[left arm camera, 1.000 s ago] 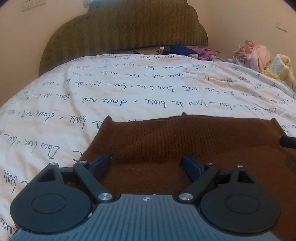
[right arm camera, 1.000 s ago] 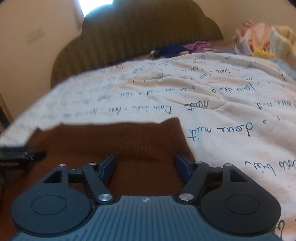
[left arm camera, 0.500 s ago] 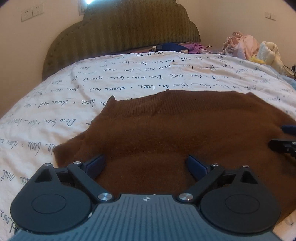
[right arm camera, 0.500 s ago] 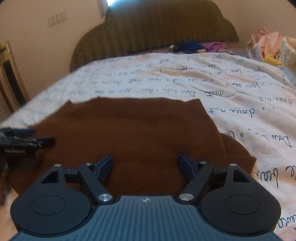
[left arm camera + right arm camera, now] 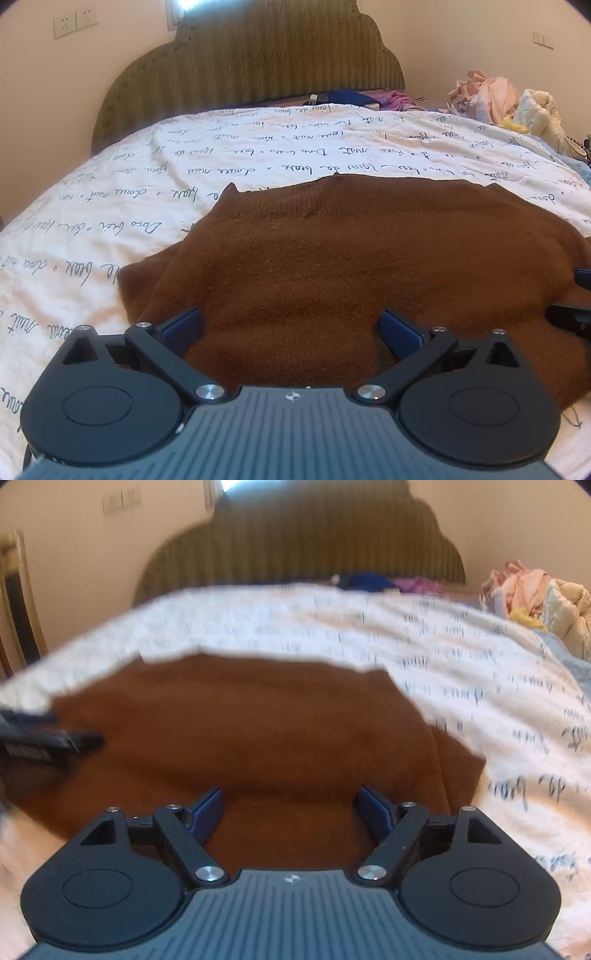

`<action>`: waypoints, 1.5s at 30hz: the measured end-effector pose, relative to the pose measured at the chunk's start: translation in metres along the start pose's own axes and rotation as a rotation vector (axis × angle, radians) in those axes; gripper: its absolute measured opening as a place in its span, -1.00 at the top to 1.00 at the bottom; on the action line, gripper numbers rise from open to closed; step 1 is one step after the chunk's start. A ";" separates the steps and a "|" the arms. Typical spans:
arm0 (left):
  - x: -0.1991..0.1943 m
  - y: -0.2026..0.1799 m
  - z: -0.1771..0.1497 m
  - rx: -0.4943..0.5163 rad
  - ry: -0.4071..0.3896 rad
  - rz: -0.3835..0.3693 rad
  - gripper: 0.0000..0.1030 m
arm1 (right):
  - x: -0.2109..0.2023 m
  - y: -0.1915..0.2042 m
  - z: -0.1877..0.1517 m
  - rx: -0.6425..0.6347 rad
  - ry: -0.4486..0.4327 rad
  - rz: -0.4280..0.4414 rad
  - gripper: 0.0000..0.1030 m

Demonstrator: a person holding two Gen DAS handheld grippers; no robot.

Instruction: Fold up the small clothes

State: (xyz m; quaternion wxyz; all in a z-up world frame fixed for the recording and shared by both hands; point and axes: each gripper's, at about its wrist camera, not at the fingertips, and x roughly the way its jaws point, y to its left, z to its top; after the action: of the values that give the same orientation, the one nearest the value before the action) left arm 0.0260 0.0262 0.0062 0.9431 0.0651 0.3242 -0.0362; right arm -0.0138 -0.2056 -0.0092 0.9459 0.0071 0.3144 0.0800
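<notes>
Brown knit garment (image 5: 369,258): lying spread flat on the script-printed bedsheet (image 5: 258,155), in front of you. Your left gripper (image 5: 291,328) and right gripper (image 5: 291,808) are hovering over its near edge, jaws just widening, released, pads gripping nothing.

The right wrist view is smeared with motion, so the script on the bed cover (image 5: 461,672) cannot be read there. The brown knit garment (image 5: 369,266) runs under both grippers' bodies, its near edge hidden. The clothes pile (image 5: 509,103) is too jumbled to tell apart.
</notes>
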 end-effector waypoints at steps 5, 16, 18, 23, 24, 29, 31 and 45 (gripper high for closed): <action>0.001 0.002 0.003 -0.003 -0.001 -0.002 -0.99 | -0.002 -0.001 -0.002 -0.002 -0.011 0.012 -0.62; 0.001 0.001 0.002 -0.001 -0.006 0.003 -1.00 | -0.007 0.018 0.007 -0.033 0.047 -0.009 -0.72; -0.003 0.002 0.001 0.000 -0.012 0.000 -0.99 | -0.001 0.003 -0.003 -0.002 0.012 0.035 -0.78; -0.055 0.035 -0.007 -0.105 -0.090 -0.012 -0.94 | -0.030 0.000 0.009 0.046 0.025 0.037 -0.78; -0.062 0.042 -0.010 -0.140 -0.083 -0.036 -0.94 | -0.040 0.001 0.008 0.043 0.010 0.060 -0.78; -0.061 0.035 -0.026 -0.105 -0.023 -0.060 -0.91 | -0.038 0.005 0.001 0.032 0.035 0.085 -0.78; -0.042 0.032 -0.032 -0.088 0.044 -0.016 -0.99 | -0.020 0.004 -0.007 0.029 0.078 0.068 -0.86; -0.039 0.046 -0.032 -0.143 0.078 -0.026 -0.97 | -0.029 0.000 -0.015 -0.021 0.070 0.093 -0.91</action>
State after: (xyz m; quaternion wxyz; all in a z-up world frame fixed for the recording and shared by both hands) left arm -0.0190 0.0776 0.0103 0.9315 -0.0052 0.3631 -0.0228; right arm -0.0461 -0.2107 -0.0038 0.9296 0.0091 0.3457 0.1274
